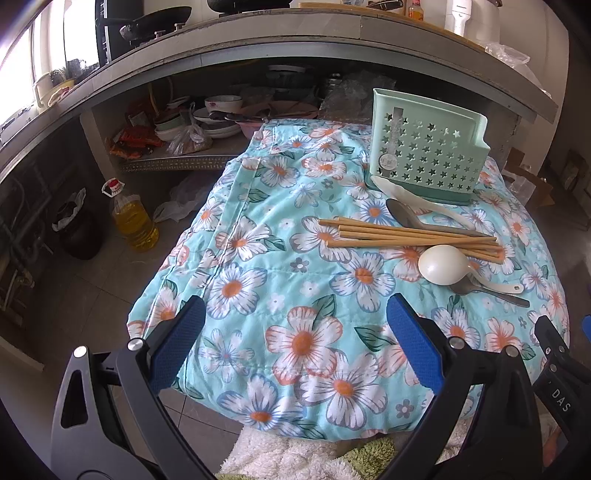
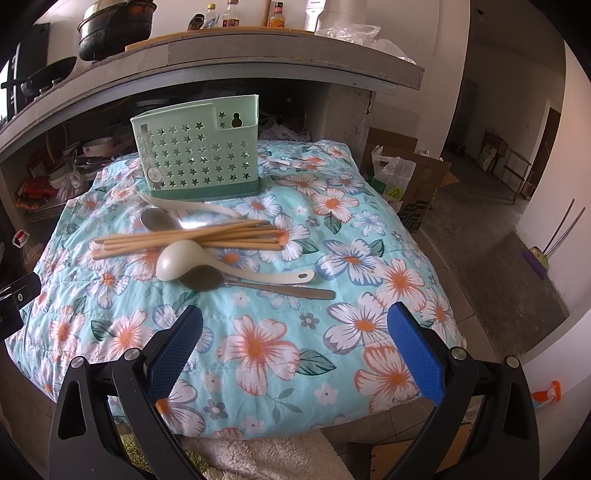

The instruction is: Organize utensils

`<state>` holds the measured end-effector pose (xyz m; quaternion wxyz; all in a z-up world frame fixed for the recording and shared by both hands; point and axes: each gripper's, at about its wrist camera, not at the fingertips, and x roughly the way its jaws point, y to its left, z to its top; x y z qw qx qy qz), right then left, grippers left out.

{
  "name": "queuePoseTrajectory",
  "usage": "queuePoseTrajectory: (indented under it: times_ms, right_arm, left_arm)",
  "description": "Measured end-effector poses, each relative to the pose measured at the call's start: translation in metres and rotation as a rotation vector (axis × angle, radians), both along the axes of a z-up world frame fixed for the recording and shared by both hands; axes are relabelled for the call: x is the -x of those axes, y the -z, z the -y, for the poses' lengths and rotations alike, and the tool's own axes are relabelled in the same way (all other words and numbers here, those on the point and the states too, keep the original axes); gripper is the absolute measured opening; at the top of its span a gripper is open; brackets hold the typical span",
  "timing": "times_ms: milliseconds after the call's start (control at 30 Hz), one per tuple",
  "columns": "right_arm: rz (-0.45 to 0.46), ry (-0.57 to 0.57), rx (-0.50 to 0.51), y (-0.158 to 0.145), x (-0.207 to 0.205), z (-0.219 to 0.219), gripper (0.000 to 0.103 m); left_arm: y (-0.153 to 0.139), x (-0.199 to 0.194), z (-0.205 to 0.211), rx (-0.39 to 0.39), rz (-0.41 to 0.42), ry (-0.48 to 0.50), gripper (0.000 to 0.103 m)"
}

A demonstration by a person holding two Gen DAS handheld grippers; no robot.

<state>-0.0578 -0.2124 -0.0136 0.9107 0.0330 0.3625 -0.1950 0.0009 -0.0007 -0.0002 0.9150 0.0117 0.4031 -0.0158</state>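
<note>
A mint green utensil holder (image 1: 424,147) (image 2: 199,151) with star holes stands at the far side of a floral cloth (image 1: 295,288) (image 2: 280,354). In front of it lie a white spoon (image 1: 417,197) (image 2: 188,206), a metal spoon (image 1: 406,216) (image 2: 159,220), several wooden chopsticks (image 1: 399,236) (image 2: 184,238), a white ladle (image 1: 443,265) (image 2: 181,260) and another metal spoon (image 1: 480,290) (image 2: 236,282). My left gripper (image 1: 295,310) is open and empty, near the cloth's front edge. My right gripper (image 2: 295,317) is open and empty, just short of the nearest spoon.
A counter with pots and bottles (image 2: 229,14) overhangs a shelf of bowls (image 1: 221,110). An oil jug (image 1: 133,218) stands on the floor at left. A cardboard box (image 2: 417,184) sits at right. Fluffy towel (image 2: 273,461) lies under the cloth's front.
</note>
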Motion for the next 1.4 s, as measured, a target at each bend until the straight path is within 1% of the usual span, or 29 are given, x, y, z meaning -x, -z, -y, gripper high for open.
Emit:
queuePoseTrajectory:
  times_ms: [533,733,800,900,933,1000,1033,1133,1167,1233,1300,1367,1400]
  right_arm:
    - [0.013,-0.006,0.011,0.001,0.001,-0.001,0.098]
    - [0.019,-0.018,0.023,0.003,0.001,-0.001,0.098]
    - [0.016,-0.028,0.035,0.006,0.0,-0.003,0.098]
    - [0.016,-0.049,0.07,0.012,-0.002,-0.006,0.098]
    - [0.019,-0.056,0.088,0.015,-0.001,-0.008,0.098]
    - [0.011,-0.074,0.118,0.022,-0.003,-0.01,0.098]
    - [0.001,-0.085,0.123,0.025,-0.005,-0.011,0.098]
    - [-0.004,-0.117,0.104,0.035,-0.008,-0.01,0.098]
    - [0.0,-0.126,0.09,0.037,-0.01,-0.009,0.097]
    - [0.009,-0.141,0.061,0.041,-0.012,-0.007,0.097]
    - [0.011,-0.153,0.045,0.044,-0.016,-0.004,0.098]
    - [0.009,-0.157,0.045,0.047,-0.02,-0.002,0.097]
    - [0.007,-0.155,0.049,0.048,-0.021,0.0,0.098]
  left_arm:
    - [0.002,0.001,-0.001,-0.004,0.0,0.007,0.095]
    - [0.005,-0.004,0.004,-0.023,0.009,0.056,0.095]
    - [0.004,-0.008,0.005,-0.019,0.012,0.067,0.095]
    - [0.006,-0.015,0.003,0.012,0.019,0.091,0.095]
    - [0.008,-0.018,0.002,0.038,0.018,0.114,0.095]
    - [0.015,-0.026,0.0,0.113,-0.001,0.162,0.095]
    - [0.017,-0.03,0.0,0.149,-0.007,0.171,0.095]
    - [0.022,-0.039,-0.003,0.283,0.0,0.22,0.095]
    - [0.024,-0.042,-0.002,0.308,0.004,0.217,0.095]
    - [0.027,-0.051,0.003,0.324,-0.002,0.219,0.095]
    - [0.029,-0.059,0.012,0.329,0.0,0.261,0.095]
    - [0.03,-0.064,0.027,0.281,0.01,0.338,0.095]
    - [0.032,-0.065,0.038,0.235,0.017,0.395,0.095]
